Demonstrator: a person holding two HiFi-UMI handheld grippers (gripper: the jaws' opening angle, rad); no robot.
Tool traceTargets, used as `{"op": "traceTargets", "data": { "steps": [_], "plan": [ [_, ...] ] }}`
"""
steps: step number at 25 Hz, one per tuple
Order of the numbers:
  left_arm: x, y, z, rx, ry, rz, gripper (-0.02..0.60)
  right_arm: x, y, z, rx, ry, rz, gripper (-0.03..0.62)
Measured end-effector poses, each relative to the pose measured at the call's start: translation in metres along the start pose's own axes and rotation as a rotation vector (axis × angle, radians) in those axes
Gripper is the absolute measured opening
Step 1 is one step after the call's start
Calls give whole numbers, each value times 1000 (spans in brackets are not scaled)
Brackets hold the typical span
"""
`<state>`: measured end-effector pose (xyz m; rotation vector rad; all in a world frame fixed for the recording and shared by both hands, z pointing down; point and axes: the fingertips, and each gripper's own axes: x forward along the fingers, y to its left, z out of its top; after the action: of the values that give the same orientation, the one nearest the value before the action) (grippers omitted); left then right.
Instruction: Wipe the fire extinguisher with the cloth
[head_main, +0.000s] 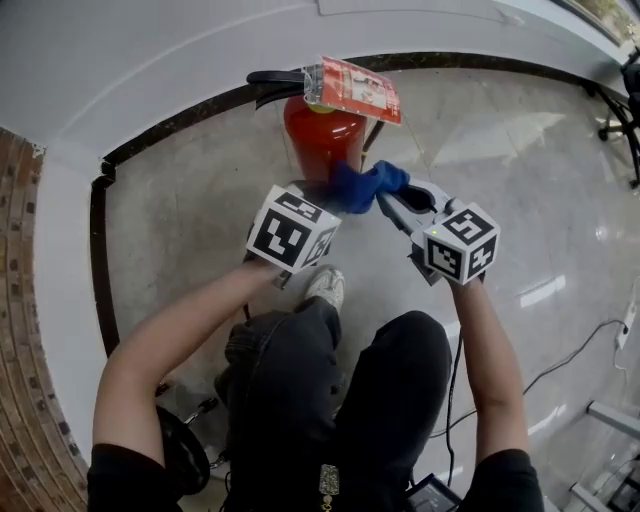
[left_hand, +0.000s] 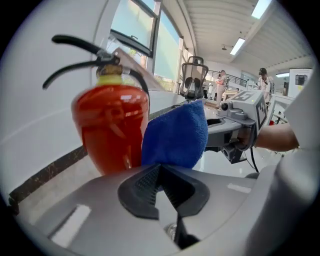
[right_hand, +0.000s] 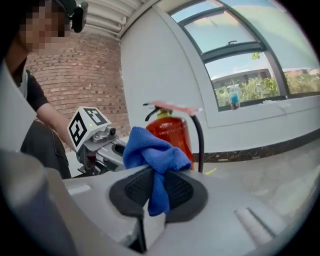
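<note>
A red fire extinguisher (head_main: 318, 135) with a black handle and hose stands on the floor against the wall corner, a red-and-white tag (head_main: 352, 88) hanging at its top. A blue cloth (head_main: 362, 186) is bunched in front of its body. My right gripper (head_main: 388, 203) is shut on the cloth (right_hand: 150, 150), a fold hanging down between its pads. My left gripper (head_main: 303, 192) is shut with nothing between its jaws, its tips (left_hand: 159, 172) just short of the cloth (left_hand: 176, 134) and beside the extinguisher (left_hand: 111, 125). Both grippers are held up near the cylinder's upper part.
A white wall with a dark skirting strip (head_main: 180, 115) curves behind the extinguisher; a brick wall (head_main: 15, 300) lies left. My knees and a shoe (head_main: 326, 286) are below the grippers. A cable (head_main: 560, 360) runs over the glossy floor at right. A chair base (head_main: 625, 110) stands far right.
</note>
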<state>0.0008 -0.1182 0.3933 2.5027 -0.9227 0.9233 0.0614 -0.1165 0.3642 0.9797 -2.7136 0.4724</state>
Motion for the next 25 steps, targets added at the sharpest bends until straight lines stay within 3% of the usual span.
{"op": "traceTargets", "data": {
  "steps": [12, 18, 21, 25],
  "plan": [
    [-59, -27, 161, 127, -266, -91, 5, -84, -11, 145, -5, -268, -176, 51],
    [-98, -20, 229, 85, -283, -166, 6, -104, -16, 228, 56, -339, -245, 51],
    [-120, -10, 272, 125, -286, -153, 6, -123, -18, 271, 51, -364, -314, 51],
    [-157, -7, 334, 156, -290, -159, 5, -155, -11, 323, 62, -309, -393, 51]
  ]
}}
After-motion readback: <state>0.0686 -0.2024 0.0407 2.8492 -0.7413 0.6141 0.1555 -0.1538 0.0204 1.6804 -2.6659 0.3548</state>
